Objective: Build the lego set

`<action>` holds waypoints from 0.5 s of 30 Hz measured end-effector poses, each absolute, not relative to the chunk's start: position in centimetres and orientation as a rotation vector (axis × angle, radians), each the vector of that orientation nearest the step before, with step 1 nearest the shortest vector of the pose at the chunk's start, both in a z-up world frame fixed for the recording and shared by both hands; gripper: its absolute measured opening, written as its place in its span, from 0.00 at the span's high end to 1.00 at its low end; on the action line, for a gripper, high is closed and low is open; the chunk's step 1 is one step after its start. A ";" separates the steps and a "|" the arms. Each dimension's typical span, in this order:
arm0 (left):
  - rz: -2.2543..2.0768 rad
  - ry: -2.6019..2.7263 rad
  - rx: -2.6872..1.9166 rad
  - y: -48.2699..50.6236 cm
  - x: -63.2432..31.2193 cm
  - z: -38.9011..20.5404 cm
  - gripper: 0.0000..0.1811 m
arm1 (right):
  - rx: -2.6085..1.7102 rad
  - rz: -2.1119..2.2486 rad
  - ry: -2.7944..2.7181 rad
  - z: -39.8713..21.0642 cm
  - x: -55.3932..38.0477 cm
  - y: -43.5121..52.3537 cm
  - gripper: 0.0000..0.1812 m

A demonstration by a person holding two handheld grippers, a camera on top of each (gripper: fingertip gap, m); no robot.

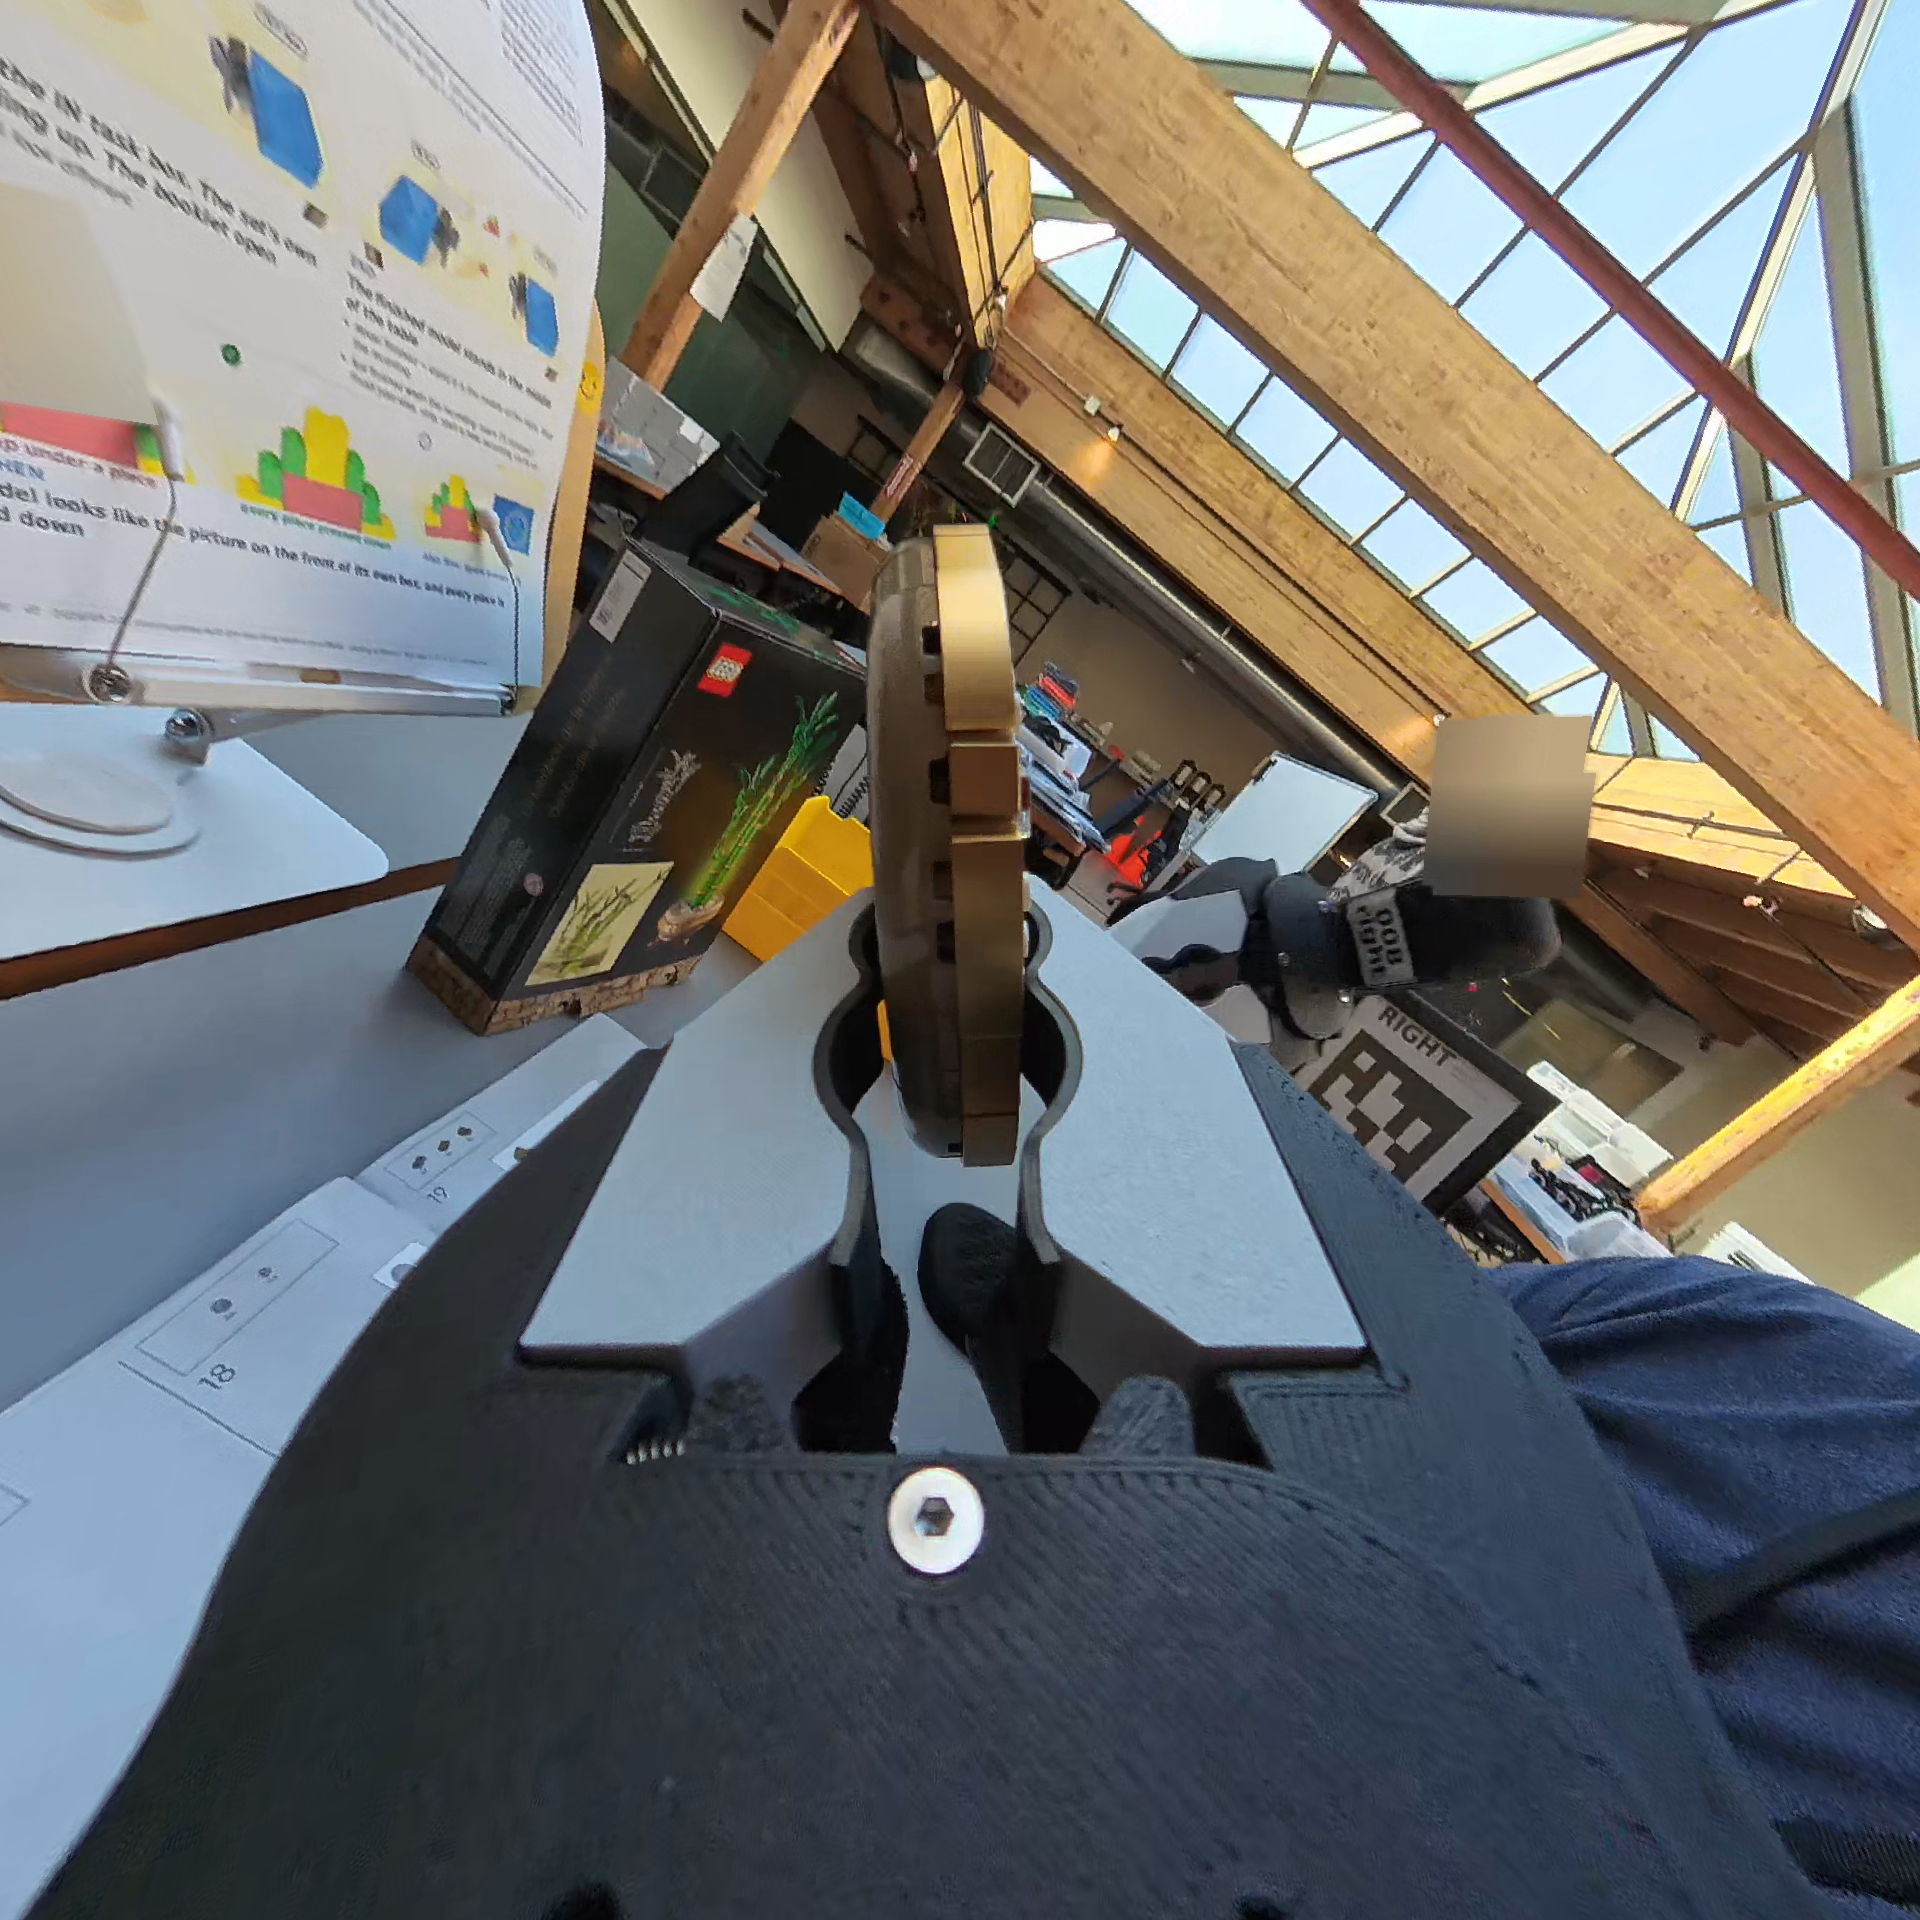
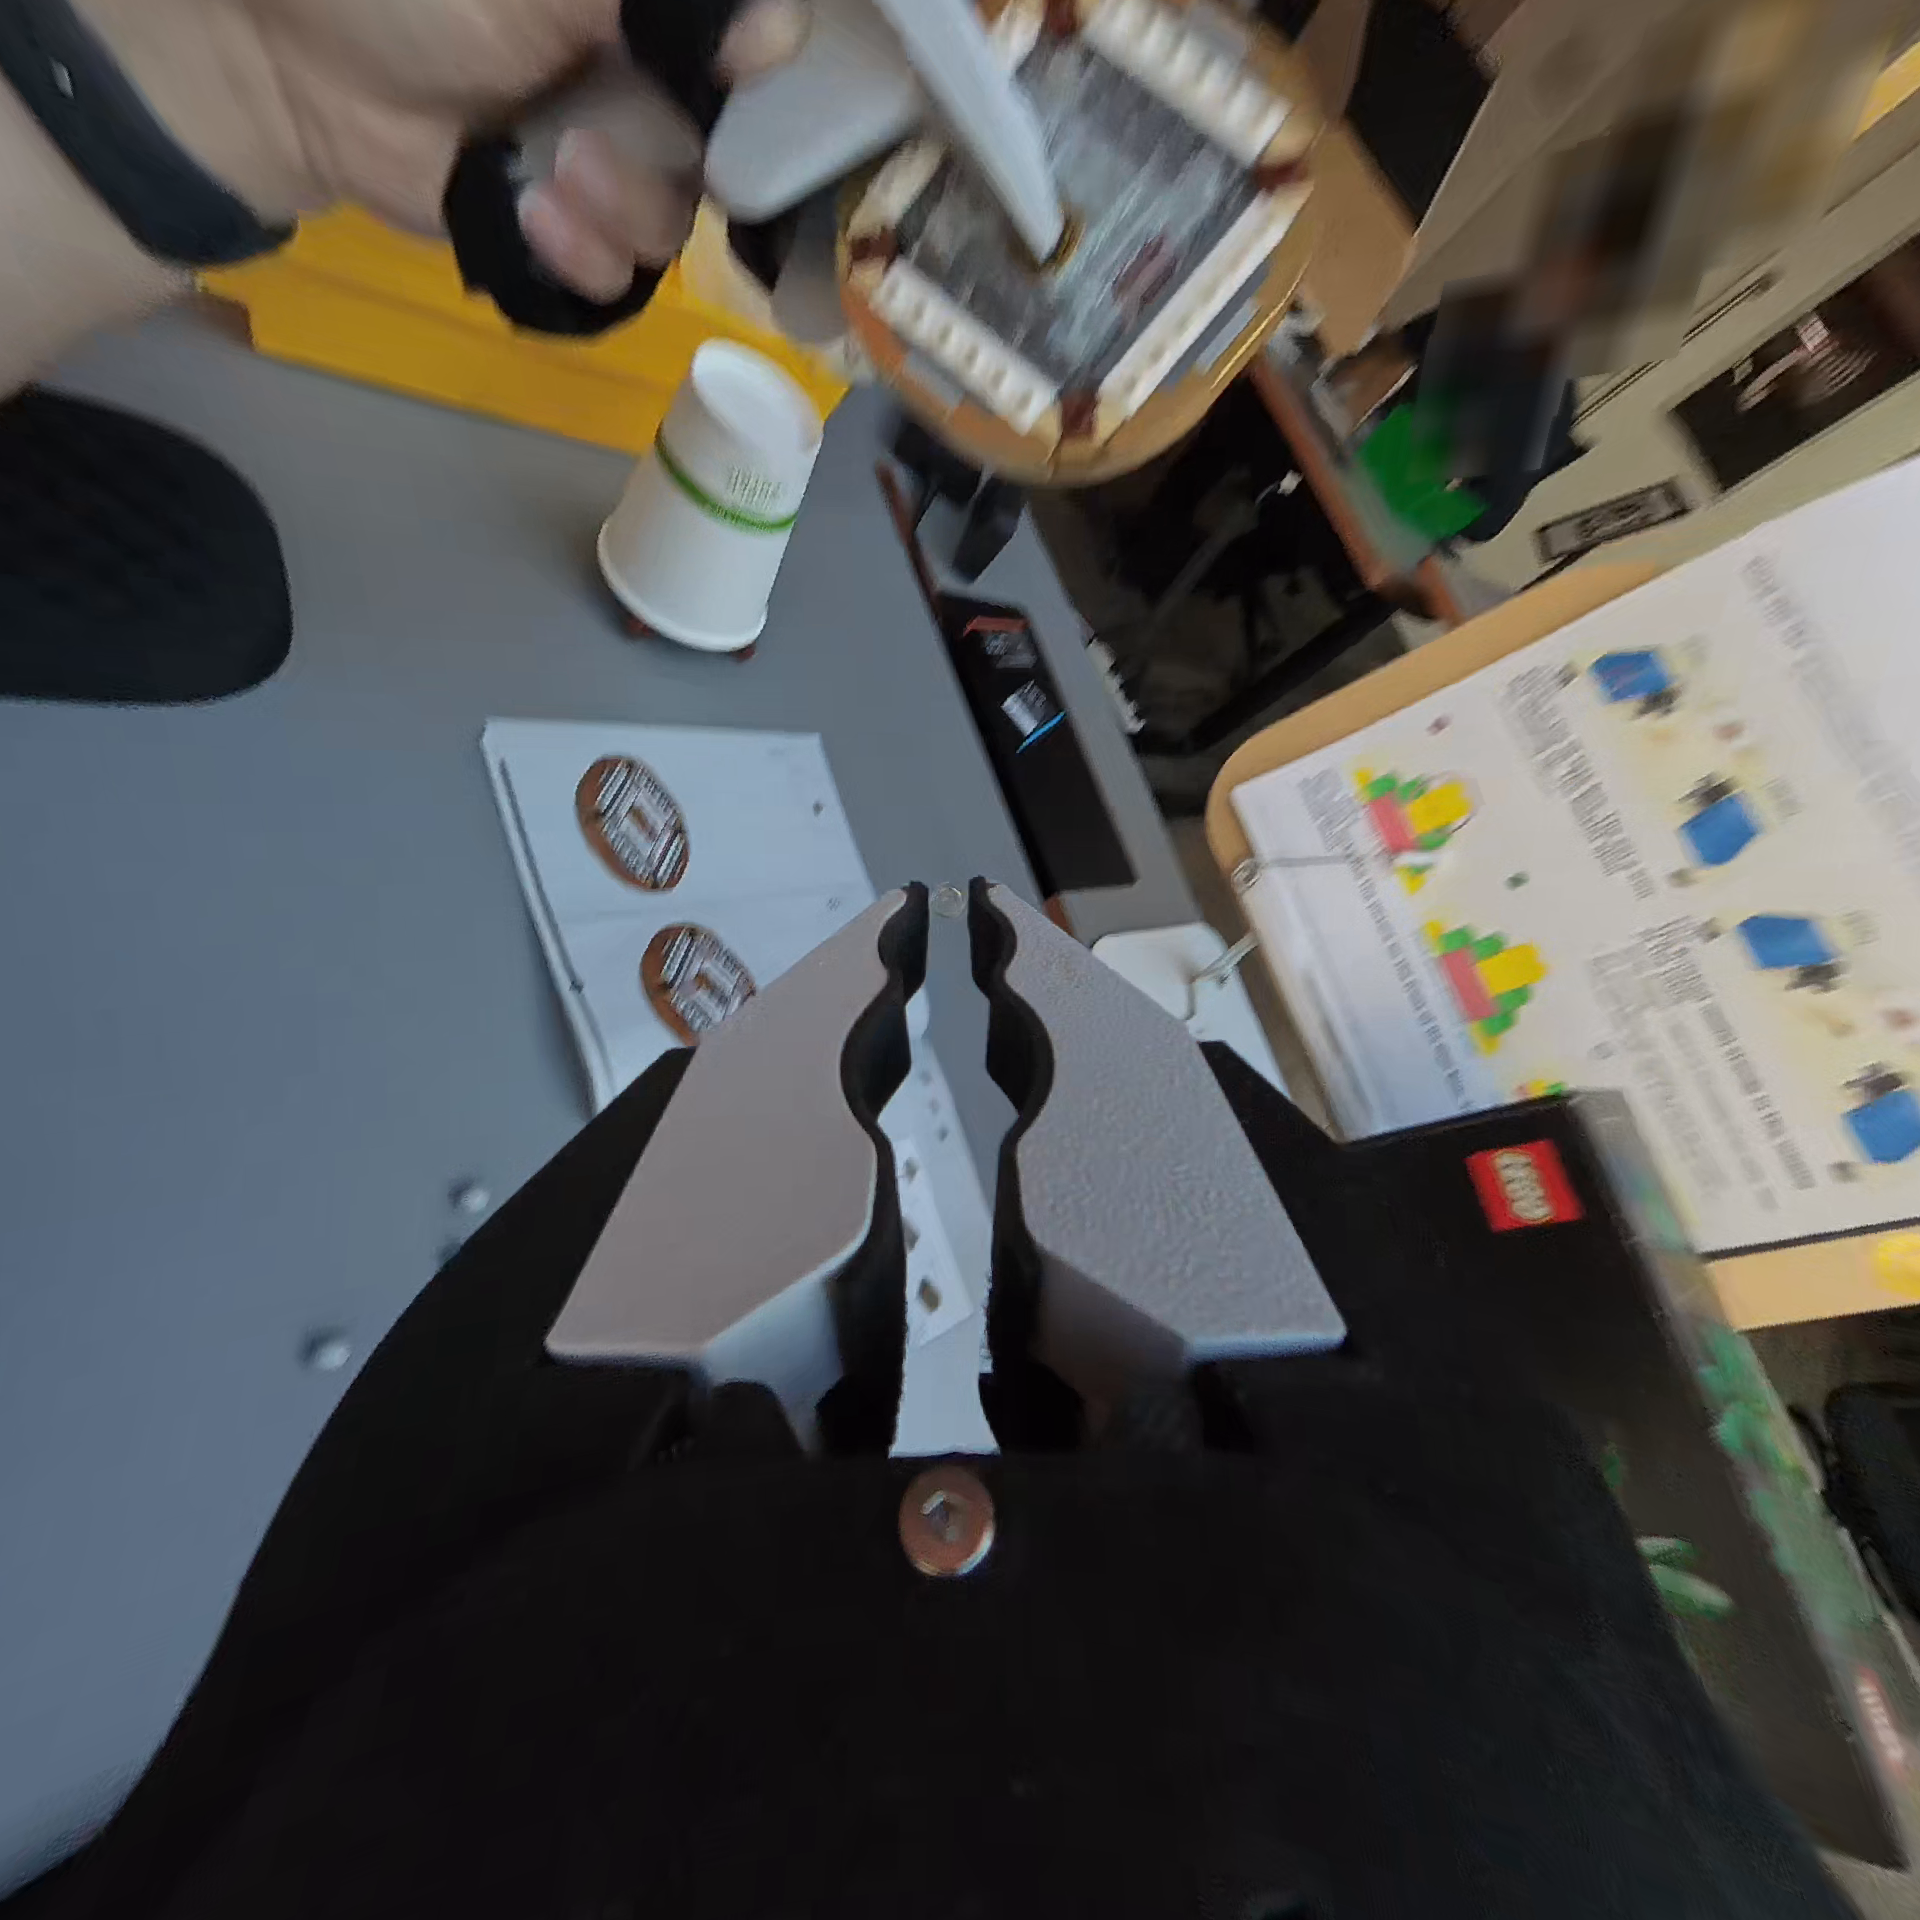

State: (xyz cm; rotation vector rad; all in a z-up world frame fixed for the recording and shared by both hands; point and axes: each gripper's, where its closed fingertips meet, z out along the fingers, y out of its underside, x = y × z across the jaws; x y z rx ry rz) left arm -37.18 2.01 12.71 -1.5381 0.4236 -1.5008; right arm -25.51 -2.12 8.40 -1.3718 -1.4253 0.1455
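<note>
Gold-rimmed round lego base (image 1: 951,831) stands on edge, clamped between the fingers of the left hand-held gripper (image 1: 951,935), raised above the grey tabletop (image 1: 208,1091). The right hand-held gripper (image 2: 948,902) pinches a tiny clear stud (image 2: 947,900) at its tips, over the booklet (image 2: 727,831) near the tabletop's edge.

The left gripper (image 1: 951,997) points upward, tilted toward the ceiling, its grey fingers (image 1: 727,1143) clamped on the edge of a round gold lego base (image 1: 951,831) held upright. The right gripper (image 2: 948,902) angles down toward the table, its tips pinched on a tiny clear stud (image 2: 945,900). The bare left hand (image 2: 436,135), wearing a black strap, shows blurred in the right wrist view.
</note>
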 end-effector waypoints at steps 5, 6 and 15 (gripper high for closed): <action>-1.506 0.360 -1.557 2.4 -37.8 12.5 0.89 | -1.198 0.145 -1.416 15.4 -29.5 -2.9 0.97; -1.523 0.354 -1.563 2.4 -37.6 12.3 0.89 | -1.183 0.145 -1.438 15.8 -30.5 -2.9 0.97; -1.675 0.374 -1.672 2.4 -33.9 9.7 0.89 | -1.331 0.012 -1.698 12.1 -33.0 0.3 0.96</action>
